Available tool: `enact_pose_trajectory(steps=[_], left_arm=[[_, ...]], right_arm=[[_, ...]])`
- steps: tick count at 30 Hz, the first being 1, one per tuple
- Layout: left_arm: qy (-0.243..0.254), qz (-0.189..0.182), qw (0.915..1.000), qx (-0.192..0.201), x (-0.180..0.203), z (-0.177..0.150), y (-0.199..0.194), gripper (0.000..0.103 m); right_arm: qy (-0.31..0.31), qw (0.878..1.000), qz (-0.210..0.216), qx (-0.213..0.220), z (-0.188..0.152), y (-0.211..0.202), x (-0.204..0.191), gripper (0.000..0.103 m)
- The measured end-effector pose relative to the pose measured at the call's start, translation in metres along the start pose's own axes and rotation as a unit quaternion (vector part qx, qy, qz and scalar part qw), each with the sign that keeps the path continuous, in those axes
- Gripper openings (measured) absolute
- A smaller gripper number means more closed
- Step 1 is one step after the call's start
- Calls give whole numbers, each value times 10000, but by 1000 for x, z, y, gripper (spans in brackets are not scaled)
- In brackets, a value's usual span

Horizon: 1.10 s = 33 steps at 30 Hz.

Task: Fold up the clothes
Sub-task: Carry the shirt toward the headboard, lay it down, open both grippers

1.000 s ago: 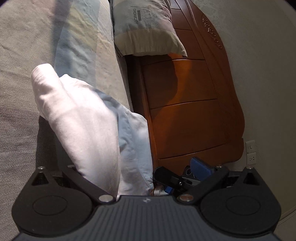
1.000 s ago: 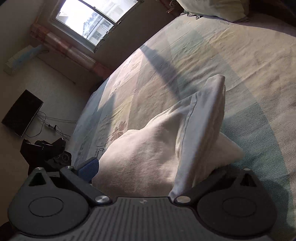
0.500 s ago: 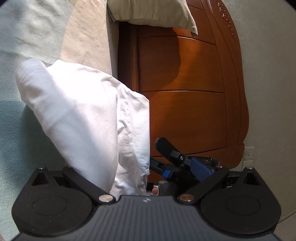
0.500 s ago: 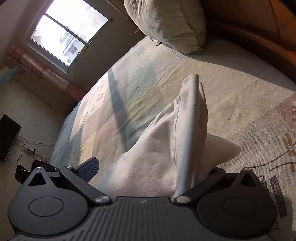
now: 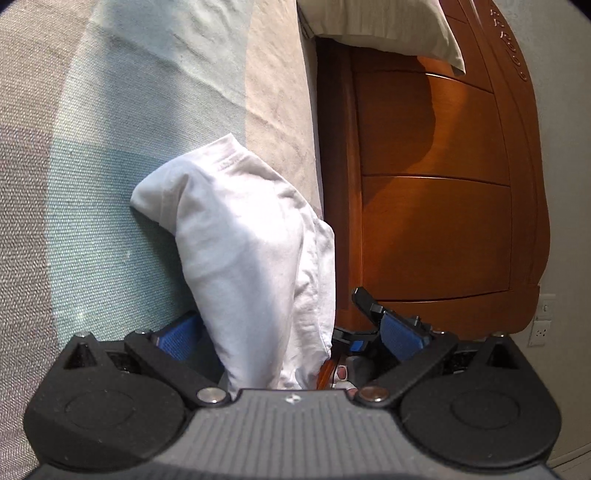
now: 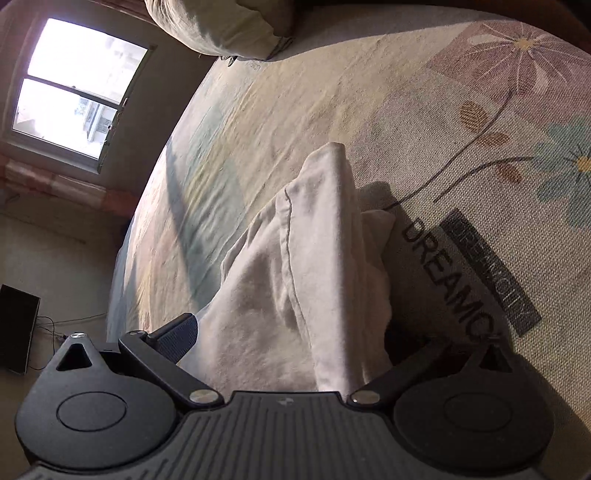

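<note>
Hanging bunched over the bed [image 6: 258, 122], the white garment [image 5: 255, 258] passed between each gripper's spread-looking fingers (actual pinch hidden), so a loose hold risked dropping it.

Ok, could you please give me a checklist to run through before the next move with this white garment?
1. Left gripper gripping the white garment: not ok, fingers wide apart, one pad clear of the cloth.
2. Right gripper gripping it: cannot tell, one finger is hidden.
3. Bedspread around the garment bare: ok.
4. Garment apart from the pillow: ok.
5. Garment lying flat: not ok, bunched and raised.
</note>
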<state>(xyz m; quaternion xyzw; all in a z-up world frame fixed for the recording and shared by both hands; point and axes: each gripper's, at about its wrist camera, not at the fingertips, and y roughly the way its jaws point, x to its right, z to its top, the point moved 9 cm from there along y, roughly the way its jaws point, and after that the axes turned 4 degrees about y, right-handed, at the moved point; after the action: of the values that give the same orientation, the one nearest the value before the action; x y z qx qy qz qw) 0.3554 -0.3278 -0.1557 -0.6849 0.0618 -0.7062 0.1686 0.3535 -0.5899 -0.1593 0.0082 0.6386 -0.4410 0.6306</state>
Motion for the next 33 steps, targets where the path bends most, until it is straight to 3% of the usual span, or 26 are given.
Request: enact_pose_trajectory(steps=[4, 6, 9, 12, 15, 18, 22, 24, 26, 28, 29, 32, 33], left_arm=[[-128, -33, 9999, 60, -3, 23, 13, 102], [143, 104, 9993, 324, 9, 34, 16, 102], [813, -55, 9946, 646, 40, 45, 6, 101], [1577, -102, 9812, 1105, 68, 53, -12, 101], [2261, 483, 9595, 1612, 78, 60, -38, 102], [2588, 750, 9513, 1497, 86, 57, -38, 102], [3084, 593, 9467, 712, 91, 24, -4, 102], [2968, 545, 9530, 264, 76, 6, 19, 102], [2758, 790, 9580, 46, 51, 3, 33, 102], [2464, 1021, 9638, -32, 26, 7, 34, 99], [2427, 880, 9661, 40, 27, 8, 27, 99], [2699, 1120, 9559, 281, 34, 13, 1, 99], [2923, 1225, 9477, 369, 38, 10, -8, 100]], right_arm=[[439, 9974, 535, 218, 19, 8, 8, 103], [384, 9969, 638, 268, 27, 15, 2, 103], [-23, 9951, 808, 565, 35, 9, -16, 103], [-610, 9875, 1011, 1043, 43, -14, -37, 103], [-1045, 9803, 885, 1422, 44, -35, -50, 103], [-1531, 9761, 527, 1451, 36, -40, -64, 103], [-2292, 9685, 316, 922, 5, -18, -80, 103], [-2494, 9665, 55, 605, -5, 1, -69, 103], [-2452, 9668, -514, 497, -3, 19, -40, 103], [-2207, 9722, -390, 674, -3, 15, -23, 102], [-2026, 9755, -281, 815, -4, 6, -21, 103], [-2238, 9645, -585, 1274, -11, -23, -33, 103], [-2385, 9599, -619, 1334, -15, -30, -39, 103]])
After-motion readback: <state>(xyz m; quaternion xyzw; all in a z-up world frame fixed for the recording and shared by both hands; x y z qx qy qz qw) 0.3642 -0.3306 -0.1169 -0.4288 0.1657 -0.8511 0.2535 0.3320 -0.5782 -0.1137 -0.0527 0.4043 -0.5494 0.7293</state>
